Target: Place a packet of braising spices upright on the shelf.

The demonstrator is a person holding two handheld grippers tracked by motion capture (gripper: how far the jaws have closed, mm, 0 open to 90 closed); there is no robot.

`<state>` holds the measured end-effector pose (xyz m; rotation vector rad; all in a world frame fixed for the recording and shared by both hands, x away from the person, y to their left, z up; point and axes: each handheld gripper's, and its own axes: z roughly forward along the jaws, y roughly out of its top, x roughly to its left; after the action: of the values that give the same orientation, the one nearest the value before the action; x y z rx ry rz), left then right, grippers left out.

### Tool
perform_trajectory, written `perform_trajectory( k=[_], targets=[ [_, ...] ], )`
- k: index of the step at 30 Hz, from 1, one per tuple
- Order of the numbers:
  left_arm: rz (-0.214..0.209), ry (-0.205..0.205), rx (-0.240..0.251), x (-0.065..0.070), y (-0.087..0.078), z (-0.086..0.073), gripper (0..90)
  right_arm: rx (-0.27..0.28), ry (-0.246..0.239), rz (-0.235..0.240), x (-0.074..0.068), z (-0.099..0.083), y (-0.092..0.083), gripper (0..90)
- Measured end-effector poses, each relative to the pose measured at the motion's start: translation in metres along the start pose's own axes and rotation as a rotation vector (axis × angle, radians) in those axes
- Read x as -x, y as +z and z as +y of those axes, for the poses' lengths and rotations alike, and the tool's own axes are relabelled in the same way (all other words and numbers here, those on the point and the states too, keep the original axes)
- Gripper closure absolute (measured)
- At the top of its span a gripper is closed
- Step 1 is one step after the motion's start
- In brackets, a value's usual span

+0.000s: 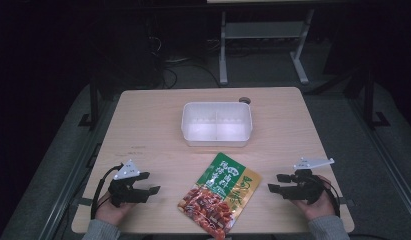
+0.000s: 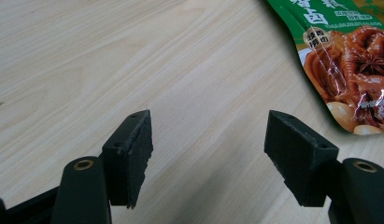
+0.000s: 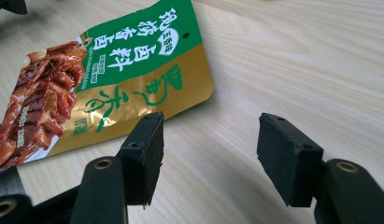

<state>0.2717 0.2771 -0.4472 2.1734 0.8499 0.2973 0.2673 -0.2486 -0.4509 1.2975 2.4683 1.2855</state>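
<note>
Between the two grippers, near the front edge of the surface (image 1: 143, 125), lies the pouch (image 1: 220, 195) — flat, printed side up, touched by neither. The left gripper (image 1: 152, 189) rests at the pouch's left and the right gripper (image 1: 271, 188) at its right, each near it but apart, both pointing inward toward it. Both stand wide, with bare wood between the jaws and nothing held. Beyond the pouch, toward the far side, sits a white tub (image 1: 217, 123), well apart from both grippers. From the high view the pouch's long axis runs on a slant: its green top end points away and a little right, toward the tub, while the end with the food photo points back toward the person and slightly overhangs or meets the front edge — I cannot tell which. That view gives the whole layout, the tub and the person's hands; the gripper views add close detail. In the left gripper view the pouch (image 2: 348, 60) sits up and to the right of the jaws, showing its glossy photo of braised meat and a round seal. In the right gripper view the pouch (image 3: 110, 79) lies up and to the left, its gold corner just past the left jaw, with the green band and large characters readable.
</note>
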Motion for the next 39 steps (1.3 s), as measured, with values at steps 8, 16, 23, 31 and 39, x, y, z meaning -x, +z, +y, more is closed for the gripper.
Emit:
perform_trajectory(
  k=[8,16,23,31,39],
  targets=[
    [-0.036,0.005,0.017,0.009,0.0,0.005,36.4,-0.001,0.004,-0.001,0.0,0.0,-0.001,40.7],
    [-0.089,0.051,0.018,0.027,0.006,0.016,48.7,-0.007,0.003,0.0,0.001,0.002,0.003,40.6],
    [-0.218,0.069,0.037,0.039,0.008,0.023,72.5,-0.008,0.002,0.004,0.001,0.002,0.004,40.5],
    [-0.256,0.132,-0.027,0.052,0.018,0.032,89.6,-0.006,0.046,0.037,0.001,0.006,0.006,40.1],
    [-0.24,0.204,-0.099,0.066,0.032,0.051,89.8,-0.023,0.006,0.044,-0.01,0.031,0.01,39.1]
  ],
)
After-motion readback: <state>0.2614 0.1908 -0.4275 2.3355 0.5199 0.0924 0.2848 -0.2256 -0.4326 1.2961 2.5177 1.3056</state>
